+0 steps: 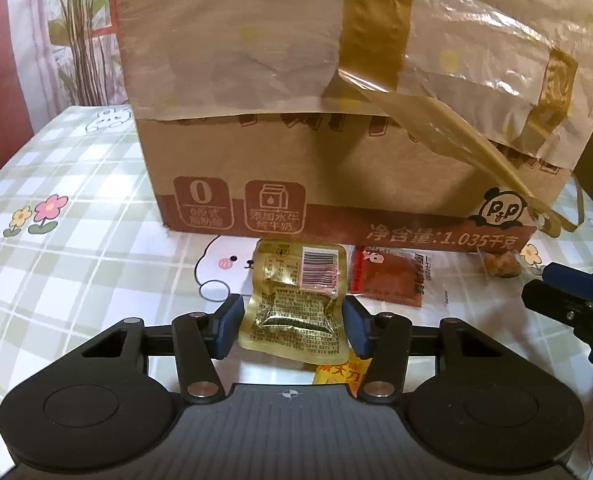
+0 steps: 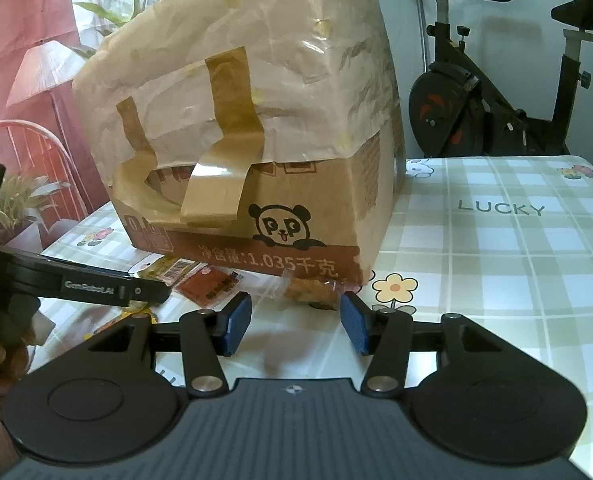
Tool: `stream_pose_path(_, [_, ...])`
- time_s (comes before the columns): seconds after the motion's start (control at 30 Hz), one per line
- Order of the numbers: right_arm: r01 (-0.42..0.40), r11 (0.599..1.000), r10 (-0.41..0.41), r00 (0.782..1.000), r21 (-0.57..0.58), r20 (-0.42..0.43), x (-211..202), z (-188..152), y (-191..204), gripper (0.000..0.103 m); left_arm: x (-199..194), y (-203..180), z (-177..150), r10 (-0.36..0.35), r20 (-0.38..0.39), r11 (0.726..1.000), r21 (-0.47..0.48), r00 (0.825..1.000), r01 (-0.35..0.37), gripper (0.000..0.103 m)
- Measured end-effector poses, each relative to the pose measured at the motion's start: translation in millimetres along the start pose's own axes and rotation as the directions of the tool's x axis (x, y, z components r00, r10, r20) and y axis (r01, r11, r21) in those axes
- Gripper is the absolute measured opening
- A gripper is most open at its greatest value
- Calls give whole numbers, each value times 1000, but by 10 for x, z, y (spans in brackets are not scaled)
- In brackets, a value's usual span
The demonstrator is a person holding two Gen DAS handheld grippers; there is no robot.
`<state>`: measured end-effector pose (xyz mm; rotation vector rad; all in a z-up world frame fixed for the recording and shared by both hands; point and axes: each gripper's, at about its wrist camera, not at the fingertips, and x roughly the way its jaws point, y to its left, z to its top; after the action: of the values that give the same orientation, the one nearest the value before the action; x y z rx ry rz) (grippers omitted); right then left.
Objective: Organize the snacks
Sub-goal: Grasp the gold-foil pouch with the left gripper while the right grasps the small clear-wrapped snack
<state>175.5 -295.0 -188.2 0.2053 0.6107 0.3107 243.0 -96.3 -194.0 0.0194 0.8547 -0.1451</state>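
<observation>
Left gripper [image 1: 292,326] is straddling a gold vacuum-sealed snack packet [image 1: 294,304] lying flat on the checked tablecloth [image 1: 76,184]; the jaws are standing wide, 1 blue pad at each side edge of the packet, close to it but contact cannot be confirmed, so nothing is gripped as yet

A red snack sachet [image 1: 386,278] is lying just right of the gold packet, and a clear-wrapped brown snack [image 1: 500,266] is sitting further right against the foot of the cardboard box [image 1: 296,152]. A yellow packet [image 1: 336,374] is peeking out beneath the gripper, partly hidden

The box is standing just behind the snacks, its upper part wrapped in paper and loose brown tape; whether its top is open cannot be told from either view

Right gripper [image 2: 296,326] is hovering low over the tablecloth with jaws wide apart and nothing between them, pointing at the clear-wrapped brown snack near the box corner

Judgement: the step in hand is picking up the gold packet. The next move is calling for the left jaws to close squarely on its sides; the film is looking slick and thin, so the packet may buckle or slip. Where it should go is not evident
</observation>
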Motion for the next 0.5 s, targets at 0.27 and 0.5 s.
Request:
stream_pose_path(0.27, [4,999,-5,1000,48,9,-21,5,-74,53,-81,183,-50,-29,7,999,-25,1000,29,56])
stream_pose_path(0.5, [24,998,-24,1000,60,-1,-20,11,-75,53,-148,433,-85,-53,37,997,-55,998,55,56])
